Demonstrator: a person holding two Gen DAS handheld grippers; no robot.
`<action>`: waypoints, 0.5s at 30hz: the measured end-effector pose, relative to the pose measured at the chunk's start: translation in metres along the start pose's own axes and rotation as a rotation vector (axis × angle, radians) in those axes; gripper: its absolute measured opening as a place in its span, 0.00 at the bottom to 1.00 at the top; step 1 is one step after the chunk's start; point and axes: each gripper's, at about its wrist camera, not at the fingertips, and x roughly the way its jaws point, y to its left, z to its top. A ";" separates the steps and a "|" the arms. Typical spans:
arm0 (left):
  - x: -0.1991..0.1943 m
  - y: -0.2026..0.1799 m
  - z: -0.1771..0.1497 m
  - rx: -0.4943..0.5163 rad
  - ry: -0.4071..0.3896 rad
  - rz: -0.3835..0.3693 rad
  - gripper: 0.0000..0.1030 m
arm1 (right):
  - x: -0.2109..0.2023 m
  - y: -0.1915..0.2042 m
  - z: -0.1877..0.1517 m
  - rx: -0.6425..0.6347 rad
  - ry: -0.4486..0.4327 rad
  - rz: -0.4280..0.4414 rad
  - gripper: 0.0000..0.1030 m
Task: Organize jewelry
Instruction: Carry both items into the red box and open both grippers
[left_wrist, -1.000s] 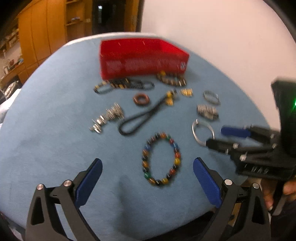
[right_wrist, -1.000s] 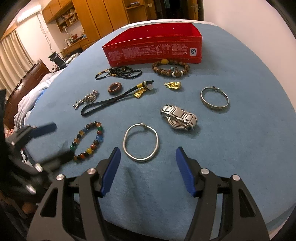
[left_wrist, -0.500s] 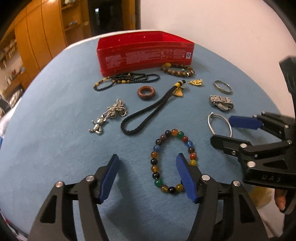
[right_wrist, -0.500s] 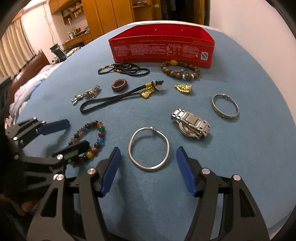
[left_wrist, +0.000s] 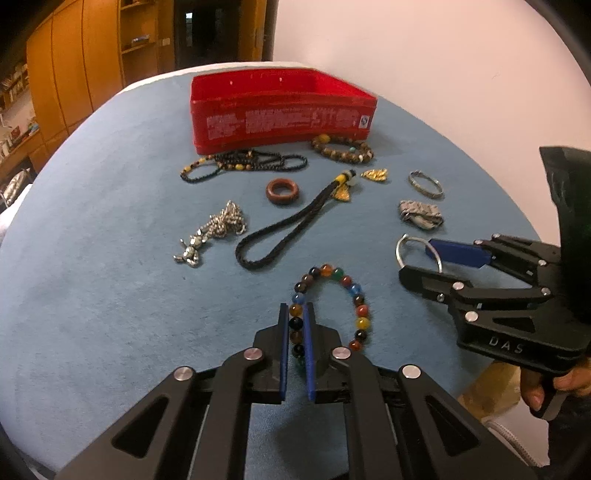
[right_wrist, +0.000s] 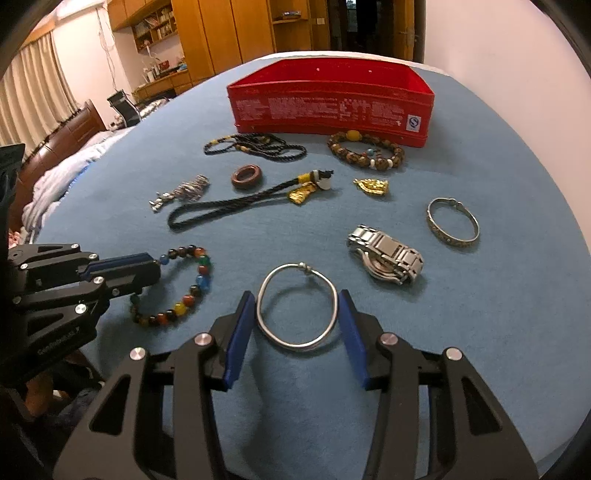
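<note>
Blue table (right_wrist: 480, 332) carries red box (right_wrist: 332, 107), bracelets (right_wrist: 297, 306).

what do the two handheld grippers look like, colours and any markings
Both the left gripper and the right gripper are matt black plastic linkages with round silver pivot pins and flat blue pads on the fingers. The right gripper's body carries raised letters reading DAS. No cables or sleeves are clearly visible.

Left gripper (left_wrist: 295, 321) clamped — right gripper (right_wrist: 297, 314) closing.

black angular frames are seen on both grippers (left_wrist: 295, 325) (right_wrist: 297, 314), fitted with blue pads (right_wrist: 238, 336) and silver screws (left_wrist: 184, 373).
</note>
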 end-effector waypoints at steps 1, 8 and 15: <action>-0.005 0.000 0.002 0.000 -0.011 -0.004 0.07 | -0.002 0.000 0.000 0.002 -0.004 0.003 0.43; -0.037 0.000 0.015 0.011 -0.067 -0.022 0.07 | -0.025 -0.003 0.008 0.010 -0.043 0.012 0.43; -0.061 -0.008 0.037 0.060 -0.118 -0.027 0.07 | -0.043 -0.004 0.021 -0.007 -0.068 0.014 0.43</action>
